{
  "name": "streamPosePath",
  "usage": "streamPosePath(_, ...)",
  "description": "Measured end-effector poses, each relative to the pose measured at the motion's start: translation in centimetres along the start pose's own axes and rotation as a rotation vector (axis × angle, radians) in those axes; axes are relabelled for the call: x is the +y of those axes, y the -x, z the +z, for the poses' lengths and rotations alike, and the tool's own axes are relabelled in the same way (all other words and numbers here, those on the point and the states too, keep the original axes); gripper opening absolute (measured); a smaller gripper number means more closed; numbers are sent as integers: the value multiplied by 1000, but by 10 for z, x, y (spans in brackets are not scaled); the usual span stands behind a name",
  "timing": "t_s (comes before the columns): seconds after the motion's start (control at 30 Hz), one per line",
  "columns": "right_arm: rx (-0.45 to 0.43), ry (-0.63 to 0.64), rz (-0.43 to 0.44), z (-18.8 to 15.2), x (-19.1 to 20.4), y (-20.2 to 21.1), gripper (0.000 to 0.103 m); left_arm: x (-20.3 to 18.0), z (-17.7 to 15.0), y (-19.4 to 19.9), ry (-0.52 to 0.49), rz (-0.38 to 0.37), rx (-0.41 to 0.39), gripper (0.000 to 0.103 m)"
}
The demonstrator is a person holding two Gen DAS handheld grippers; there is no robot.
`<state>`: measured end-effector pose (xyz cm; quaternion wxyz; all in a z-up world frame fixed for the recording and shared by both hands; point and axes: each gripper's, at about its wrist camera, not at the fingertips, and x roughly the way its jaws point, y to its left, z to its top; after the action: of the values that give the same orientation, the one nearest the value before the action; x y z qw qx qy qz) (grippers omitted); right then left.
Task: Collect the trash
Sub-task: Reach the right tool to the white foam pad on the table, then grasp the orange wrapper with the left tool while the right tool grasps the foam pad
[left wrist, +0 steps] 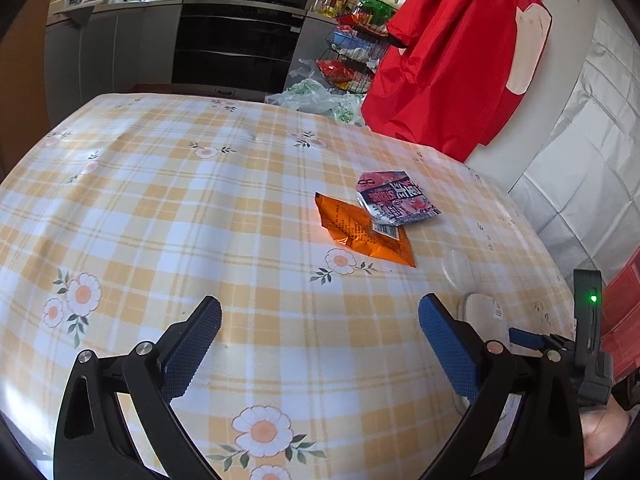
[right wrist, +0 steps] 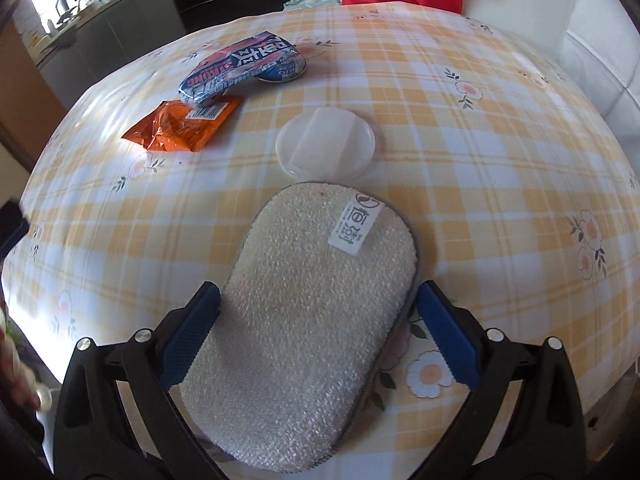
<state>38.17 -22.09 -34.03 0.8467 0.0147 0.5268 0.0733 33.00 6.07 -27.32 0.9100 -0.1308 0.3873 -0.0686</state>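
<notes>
Nothing was collected yet, as far as I could see.

Left gripper [left wrist: 320, 344] hung over the table [left wrist: 168, 200] with its jaws spread wide and nothing between them. The trash lay ahead of it and off to its right: an orange wrapper [left wrist: 362, 232], with a pink-blue wrapper [left wrist: 394, 200] overlapping its far corner. Both untouched, flat on the cloth.

Right gripper [right wrist: 319, 332] was also spread wide, straddling a sponge pad [right wrist: 304, 320]. Left pad looked to be at the sponge edge, right one just beside it; I couldn't tell real contact, and it wasn't clamped. Just ahead of the sponge sat a round clear lid [right wrist: 326, 148]. The two wrappers lay further ahead and to this gripper's left.

My read: the task was at the start. Both wrappers remained to pick up, maybe the lid too. No bin showed in either view, so drop-off spot unknown.
</notes>
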Motion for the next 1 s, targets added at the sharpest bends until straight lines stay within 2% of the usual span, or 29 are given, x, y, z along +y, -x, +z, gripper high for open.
streamPosePath(0.17,-17,46,29,-5,-3,3,96,-8,27,-45,32,-37,68,79)
streamPosePath(0.27,-25,67,43,-7,-7,4,96,-13,39,-69,26,-7,74,71)
streamPosePath(0.5,-44,102,63,-9,-10,4,98,-21,52,-117,38,19,128,70)
streamPosePath(0.57,-50,106,67,-11,-10,4,98,-27,52,-126,9,28,145,70)
streamPosePath(0.63,-59,109,65,-13,-10,5,98,-33,52,-132,-25,43,139,71)
streamPosePath(0.77,-73,107,59,-15,-8,5,98,-36,57,-139,-27,65,137,71)
streamPosePath(0.87,-72,105,52,-14,-7,4,98,-37,59,-140,-52,138,139,40)
streamPosePath(0.97,-66,105,48,-13,-7,5,99,-28,57,-136,-31,119,153,10)
streamPosePath(1.0,-66,104,48,-13,-7,5,99,-24,55,-134,-25,99,158,8)
